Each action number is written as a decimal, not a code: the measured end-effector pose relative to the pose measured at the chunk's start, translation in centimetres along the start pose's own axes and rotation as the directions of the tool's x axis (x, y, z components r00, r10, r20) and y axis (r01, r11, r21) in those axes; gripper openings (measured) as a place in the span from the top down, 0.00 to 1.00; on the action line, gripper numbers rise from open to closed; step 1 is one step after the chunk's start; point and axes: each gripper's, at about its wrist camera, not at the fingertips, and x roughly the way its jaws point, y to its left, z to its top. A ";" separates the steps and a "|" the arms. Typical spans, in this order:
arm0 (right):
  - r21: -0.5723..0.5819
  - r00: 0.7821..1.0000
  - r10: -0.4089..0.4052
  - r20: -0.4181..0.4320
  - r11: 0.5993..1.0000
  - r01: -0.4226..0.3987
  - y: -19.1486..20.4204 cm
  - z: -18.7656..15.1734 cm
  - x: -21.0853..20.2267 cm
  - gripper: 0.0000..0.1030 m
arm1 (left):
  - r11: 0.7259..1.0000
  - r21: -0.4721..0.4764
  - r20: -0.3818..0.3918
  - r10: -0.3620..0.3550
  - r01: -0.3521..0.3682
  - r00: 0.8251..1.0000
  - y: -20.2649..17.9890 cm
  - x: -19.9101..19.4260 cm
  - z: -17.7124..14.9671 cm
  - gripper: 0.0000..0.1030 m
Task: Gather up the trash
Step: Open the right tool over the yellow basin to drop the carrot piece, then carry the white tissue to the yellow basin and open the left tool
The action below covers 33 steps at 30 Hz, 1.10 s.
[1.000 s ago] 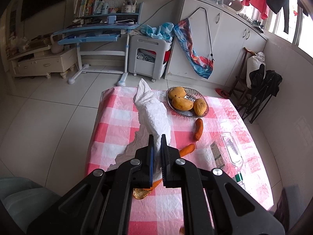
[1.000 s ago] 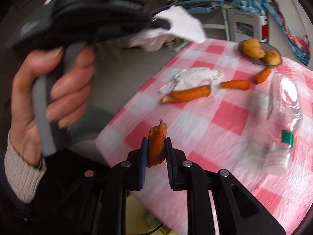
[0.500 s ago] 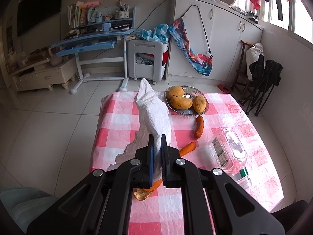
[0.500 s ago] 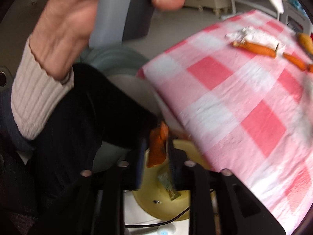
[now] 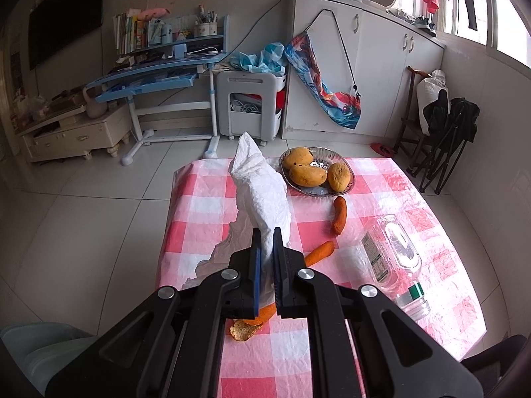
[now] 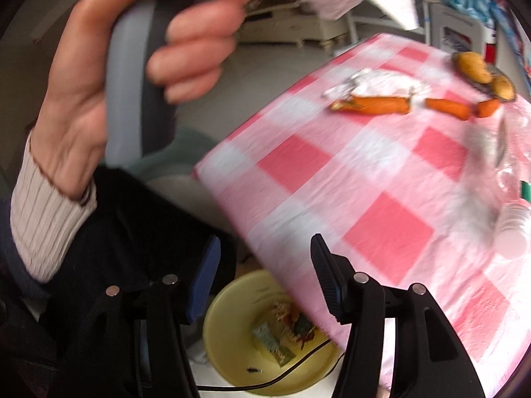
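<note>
My left gripper (image 5: 265, 248) is shut on a crumpled white paper towel (image 5: 262, 192) and holds it up above the pink checked table (image 5: 381, 195). My right gripper (image 6: 265, 265) is open and empty, beyond the table's near edge, above a yellow bin (image 6: 232, 358) on the floor with scraps in it. On the table lie a piece of orange peel (image 5: 244, 330), carrot pieces (image 5: 340, 215) (image 5: 320, 252) and a white tissue (image 6: 381, 83). An empty clear plastic bottle (image 5: 395, 258) lies at the right.
A glass dish of mangoes (image 5: 317, 172) stands at the table's far end. The hand holding the left gripper (image 6: 126, 76) is close on the left in the right wrist view. A black cable (image 6: 265, 384) crosses the bin. A grey-green seat (image 5: 33, 348) is at the near left.
My right gripper moved off the table edge over the yellow bin, opened and no longer holds the orange peel piece. My left gripper has held the paper towel steadily.
</note>
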 end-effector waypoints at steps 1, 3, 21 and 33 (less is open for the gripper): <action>0.009 1.000 -0.013 0.018 1.000 0.012 0.1 0.5 0.2 0.46 | 1.000 0.000 0.000 0.000 0.000 1.000 0.0 0.0 0.0 0.95; 0.025 0.999 -0.030 0.045 0.999 0.029 -0.3 0.7 -0.2 0.46 | 1.000 0.002 0.001 0.002 -0.002 1.000 0.0 -0.1 0.0 0.95; 0.146 0.976 -0.169 0.135 0.978 0.149 -3.9 0.6 -1.5 0.44 | 0.999 0.039 0.014 0.016 -0.016 1.000 0.5 -0.6 0.1 0.95; 0.176 0.955 -0.233 0.184 0.964 0.202 -4.6 -0.7 -4.0 0.44 | 0.997 0.069 0.007 0.041 -0.041 0.999 -1.2 -4.6 -6.6 0.95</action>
